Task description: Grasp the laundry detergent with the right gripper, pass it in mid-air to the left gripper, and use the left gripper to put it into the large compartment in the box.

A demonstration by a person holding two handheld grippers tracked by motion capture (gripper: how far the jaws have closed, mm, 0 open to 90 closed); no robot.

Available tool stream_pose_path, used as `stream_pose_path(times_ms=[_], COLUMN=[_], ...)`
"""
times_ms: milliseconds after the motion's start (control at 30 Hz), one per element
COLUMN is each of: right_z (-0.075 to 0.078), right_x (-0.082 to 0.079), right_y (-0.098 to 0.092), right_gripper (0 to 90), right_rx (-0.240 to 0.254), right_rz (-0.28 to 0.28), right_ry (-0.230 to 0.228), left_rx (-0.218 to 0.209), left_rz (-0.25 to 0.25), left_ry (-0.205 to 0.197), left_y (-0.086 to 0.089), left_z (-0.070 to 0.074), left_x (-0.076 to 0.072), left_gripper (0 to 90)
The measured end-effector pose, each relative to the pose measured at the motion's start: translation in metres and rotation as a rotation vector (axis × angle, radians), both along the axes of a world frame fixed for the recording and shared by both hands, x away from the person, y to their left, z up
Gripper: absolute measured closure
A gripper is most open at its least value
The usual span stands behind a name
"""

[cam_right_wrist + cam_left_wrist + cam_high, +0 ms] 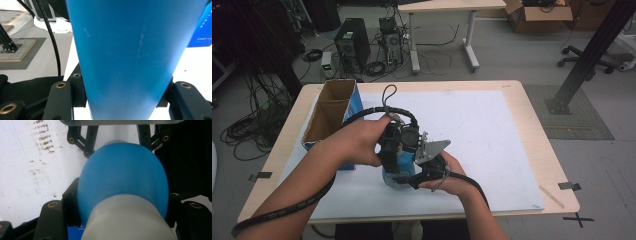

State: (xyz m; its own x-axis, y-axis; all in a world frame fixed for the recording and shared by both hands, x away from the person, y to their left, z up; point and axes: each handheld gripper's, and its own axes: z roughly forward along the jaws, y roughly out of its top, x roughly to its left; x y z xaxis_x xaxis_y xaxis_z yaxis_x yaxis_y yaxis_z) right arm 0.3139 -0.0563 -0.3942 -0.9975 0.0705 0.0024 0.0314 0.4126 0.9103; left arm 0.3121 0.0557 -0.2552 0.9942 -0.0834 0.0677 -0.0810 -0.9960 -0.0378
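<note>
A blue bottle (405, 163) with a pale grey cap (127, 220) stands on the white mat near the table's front edge. My left gripper (398, 152) comes down on it from above. In the left gripper view, my left gripper (123, 222) has its black jaws pressed against either side of the cap, with the bottle's rounded blue shoulder (122, 175) beyond. My right gripper (408, 178) reaches in from the right at the bottle's lower part. My right gripper (125, 100) is shut on the blue body (130, 50). The bottle's base is hidden behind the hands.
An open cardboard box (333, 106) with a blue side stands at the mat's left edge, close to the left forearm. The white mat (492, 130) stretches to the right and back. Computer towers, cables and another table stand on the floor beyond.
</note>
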Motion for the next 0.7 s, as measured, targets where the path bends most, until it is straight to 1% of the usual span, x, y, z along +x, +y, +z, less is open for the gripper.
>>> stream_pose_path(times_ms=[167,233,433,500,600,700], right_z=[0.000,0.001,0.003,0.004,0.004,0.005], right_x=[-0.001,-0.001,-0.001,-0.001,-0.001,-0.002], right_y=[-0.002,-0.004,-0.007,-0.008,-0.009,-0.010], right_gripper=[44.2,44.1,43.6,43.4,42.6,42.4], right_rx=[0.007,0.016,0.040,0.043,0.051,0.051], right_rz=[-0.004,-0.005,-0.006,-0.006,-0.013,-0.012], right_ry=[-0.006,-0.005,-0.011,-0.014,-0.019,-0.017], left_rx=[0.032,0.032,0.058,0.061,0.071,0.070], left_rz=[-0.005,-0.005,-0.001,0.005,0.000,-0.001], left_ry=[-0.010,-0.014,-0.014,-0.011,-0.017,-0.014], left_y=[-0.003,-0.004,-0.011,-0.012,-0.016,-0.019], left_z=[0.001,0.003,0.008,0.008,0.009,0.011], left_x=[-0.002,-0.002,-0.002,-0.002,-0.003,-0.003], left_gripper=[37.5,37.7,37.9,38.0,38.1,38.1])
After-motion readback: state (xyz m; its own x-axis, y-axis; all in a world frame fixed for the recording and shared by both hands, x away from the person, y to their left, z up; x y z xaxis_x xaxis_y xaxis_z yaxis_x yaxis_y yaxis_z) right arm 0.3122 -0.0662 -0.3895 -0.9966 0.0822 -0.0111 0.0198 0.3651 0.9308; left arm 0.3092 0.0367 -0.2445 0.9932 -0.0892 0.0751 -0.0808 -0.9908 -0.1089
